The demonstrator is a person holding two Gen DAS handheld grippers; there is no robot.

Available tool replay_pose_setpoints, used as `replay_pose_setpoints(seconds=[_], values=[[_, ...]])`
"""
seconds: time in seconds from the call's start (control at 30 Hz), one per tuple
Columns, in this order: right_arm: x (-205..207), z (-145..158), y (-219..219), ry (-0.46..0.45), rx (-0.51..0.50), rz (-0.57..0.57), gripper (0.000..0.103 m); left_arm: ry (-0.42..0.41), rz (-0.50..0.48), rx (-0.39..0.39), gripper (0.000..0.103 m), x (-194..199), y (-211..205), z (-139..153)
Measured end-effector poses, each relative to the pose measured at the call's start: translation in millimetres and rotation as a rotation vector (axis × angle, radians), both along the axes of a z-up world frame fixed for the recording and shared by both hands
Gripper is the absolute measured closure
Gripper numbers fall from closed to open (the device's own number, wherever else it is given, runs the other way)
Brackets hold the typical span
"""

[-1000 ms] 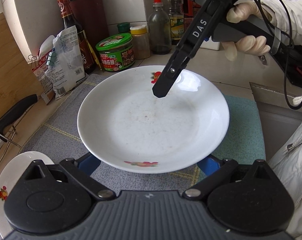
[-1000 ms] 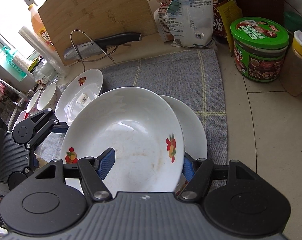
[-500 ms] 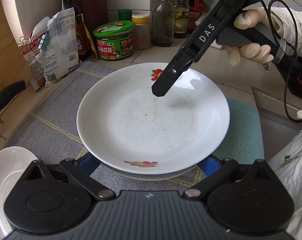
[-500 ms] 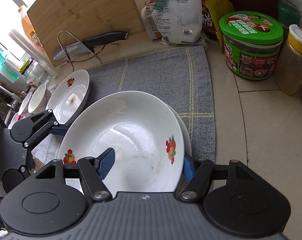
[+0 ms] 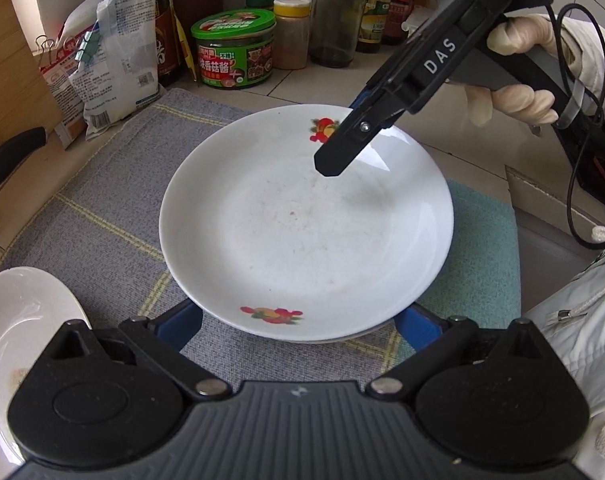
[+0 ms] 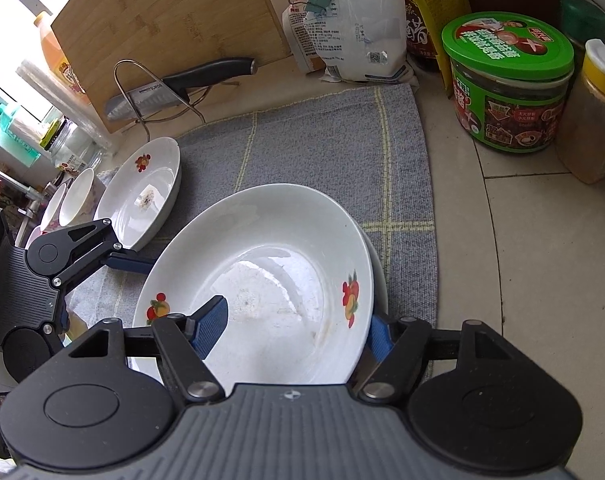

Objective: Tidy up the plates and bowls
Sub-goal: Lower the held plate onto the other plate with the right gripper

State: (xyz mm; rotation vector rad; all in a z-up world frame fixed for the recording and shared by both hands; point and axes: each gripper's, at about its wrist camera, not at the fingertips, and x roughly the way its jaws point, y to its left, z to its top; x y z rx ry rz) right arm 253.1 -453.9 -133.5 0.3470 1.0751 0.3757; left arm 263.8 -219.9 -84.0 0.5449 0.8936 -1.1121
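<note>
Pale tiled counter (image 6: pixel 522 240), grey mat (image 6: pixel 322 152) on it (yellow-lined), green-lidded jar (image 6: pixel 506 84), knife rack (image 6: pixel 158 96)

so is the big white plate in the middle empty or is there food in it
Empty. The top plate holds no food, only faint smears and specks on its white surface; the right wrist view shows the same bare, glossy inside.

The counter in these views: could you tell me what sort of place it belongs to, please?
Most likely a home kitchen: sauce bottles and a green-lidded jar stand against a tiled wall, a knife rests in a wire rack by a bamboo cutting board.
</note>
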Motion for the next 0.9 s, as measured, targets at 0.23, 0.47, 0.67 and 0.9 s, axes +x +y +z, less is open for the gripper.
replay_pose_setpoints(seconds=[0.23,0.47,0.67,0.9], values=[[-2.5,0.7,-1.4,-0.003,0.006,-0.004,0.024,-0.024,-0.022,0.020,0.001,-5.0,-0.4,-0.5],[-7.3,5.2,3.4,-0.015,-0.030,-0.002,0.022,-0.052,-0.030,0.020,0.001,-6.0,1.1,1.4],[-9.6,5.9,6.6,-0.022,-0.052,0.001,0.020,-0.106,-0.082,0.009,0.002,-12.9,-0.3,3.7],[-15.5,7.3,6.5,-0.020,-0.055,-0.008,0.020,-0.107,-0.077,-0.006,0.002,-16.5,0.0,4.5]])
